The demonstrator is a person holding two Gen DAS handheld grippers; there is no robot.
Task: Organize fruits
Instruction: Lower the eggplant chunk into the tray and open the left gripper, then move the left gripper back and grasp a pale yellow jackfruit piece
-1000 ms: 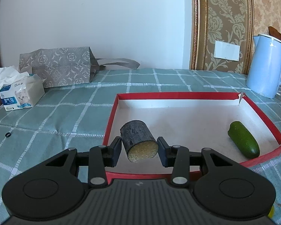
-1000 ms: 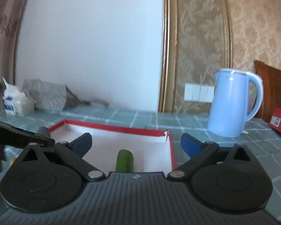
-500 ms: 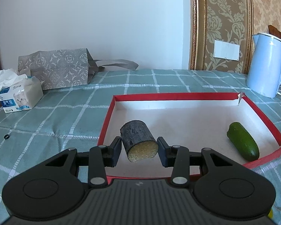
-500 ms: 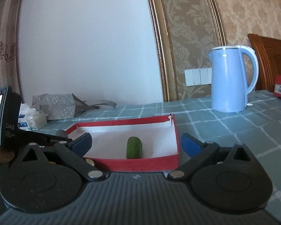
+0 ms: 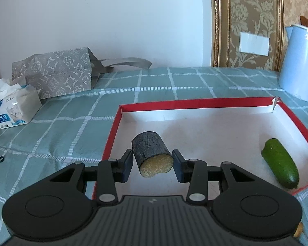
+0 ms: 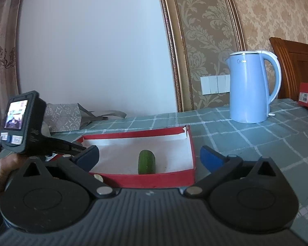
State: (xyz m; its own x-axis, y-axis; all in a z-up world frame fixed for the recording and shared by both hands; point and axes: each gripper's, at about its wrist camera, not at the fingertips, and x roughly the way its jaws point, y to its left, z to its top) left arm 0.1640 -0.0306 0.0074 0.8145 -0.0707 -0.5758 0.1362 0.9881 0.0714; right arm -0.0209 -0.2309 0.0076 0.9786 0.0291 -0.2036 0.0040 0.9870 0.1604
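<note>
A dark-skinned cut chunk w/ yellow flesh [image 5: 153,155] is clamped between the pads of the left hand-held gripper [image 5: 152,165], held over the near-left part of the red tray [image 5: 195,103] on the desk [image 5: 61,127]; vs. 1 s ago the grip is unchanged, but the tray is seen shifted slightly right. The right hand-held gripper [image 6: 148,155] is spread wide w/ nothing in it, and its view has been rolled since then. The cucumber [image 5: 280,163] is left lying at the tray's right side.
</note>
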